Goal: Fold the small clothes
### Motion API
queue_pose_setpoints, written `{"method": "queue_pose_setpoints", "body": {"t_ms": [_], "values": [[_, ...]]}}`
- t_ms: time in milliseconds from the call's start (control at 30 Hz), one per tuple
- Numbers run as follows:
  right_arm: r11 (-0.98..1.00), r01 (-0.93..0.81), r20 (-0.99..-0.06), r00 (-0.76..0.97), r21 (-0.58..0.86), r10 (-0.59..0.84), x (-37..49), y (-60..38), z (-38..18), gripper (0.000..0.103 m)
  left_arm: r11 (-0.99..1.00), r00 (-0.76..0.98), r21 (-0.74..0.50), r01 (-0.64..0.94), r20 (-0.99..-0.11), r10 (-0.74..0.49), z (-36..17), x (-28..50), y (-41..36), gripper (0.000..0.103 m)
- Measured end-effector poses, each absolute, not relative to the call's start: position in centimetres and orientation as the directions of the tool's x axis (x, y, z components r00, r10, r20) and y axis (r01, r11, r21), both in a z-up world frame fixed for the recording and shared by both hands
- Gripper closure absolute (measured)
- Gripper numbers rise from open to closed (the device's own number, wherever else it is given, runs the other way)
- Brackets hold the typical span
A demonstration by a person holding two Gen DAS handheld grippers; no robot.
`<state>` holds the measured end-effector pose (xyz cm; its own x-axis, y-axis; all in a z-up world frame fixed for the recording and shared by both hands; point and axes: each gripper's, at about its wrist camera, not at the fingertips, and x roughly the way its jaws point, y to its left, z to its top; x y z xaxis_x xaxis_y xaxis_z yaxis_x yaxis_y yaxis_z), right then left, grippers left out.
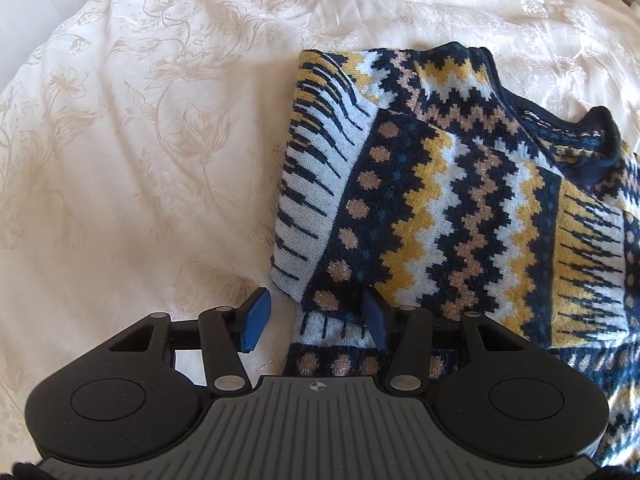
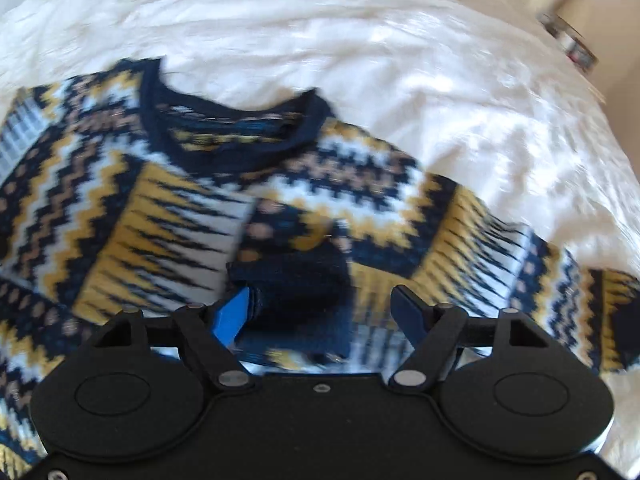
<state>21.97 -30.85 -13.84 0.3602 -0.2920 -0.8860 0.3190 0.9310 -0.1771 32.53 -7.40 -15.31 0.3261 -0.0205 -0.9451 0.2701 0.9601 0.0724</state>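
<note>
A patterned sweater [image 1: 460, 208] is lying on a cream bedspread [image 1: 140, 140]. The left gripper [image 1: 316, 316] is hanging wide apart over the sweater's near left edge, gripping nothing. The right gripper [image 2: 320, 316] is hovering wide too, its left finger [image 2: 232, 316] touching the sweater's navy cuff [image 2: 296, 292], which is lying between the fingers.

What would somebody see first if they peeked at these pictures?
The zigzag sweater in navy, yellow and white jumps out, lying on the cream flowered bedspread. The left tool sits open at its folded sleeve edge. The right tool is open over the dark cuff, below the navy neckline.
</note>
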Motion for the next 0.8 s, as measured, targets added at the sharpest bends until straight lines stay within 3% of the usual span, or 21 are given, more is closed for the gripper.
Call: {"method": "queue_pose_setpoints", "body": {"t_ms": [133, 367, 633, 800], "values": [[0.879, 0.473, -0.894, 0.361, -0.070, -0.265, 19.2, -36.3, -13.0, 0.026, 0.959, 0.325, 0.078, 0.274, -0.945, -0.016, -15.1, 32.4, -7.5, 0.054], [0.871, 0.489, -0.884, 0.429, 0.054, -0.186, 17.3, -38.2, -12.9, 0.026, 0.958, 0.324, 0.083, 0.274, -0.946, -0.010, -14.3, 32.1, -7.9, 0.054], [0.865, 0.496, -0.910, 0.389, 0.077, -0.143, 18.2, -38.7, -15.3, 0.026, 0.955, 0.298, 0.093, 0.282, -0.954, 0.005, -13.5, 31.5, -9.1, 0.054], [0.867, 0.488, -0.919, 0.380, 0.101, -0.107, 18.6, -38.8, -16.0, 0.042, 0.948, 0.288, 0.109, 0.298, -0.957, 0.020, -13.3, 31.1, -9.4, 0.054]]}}
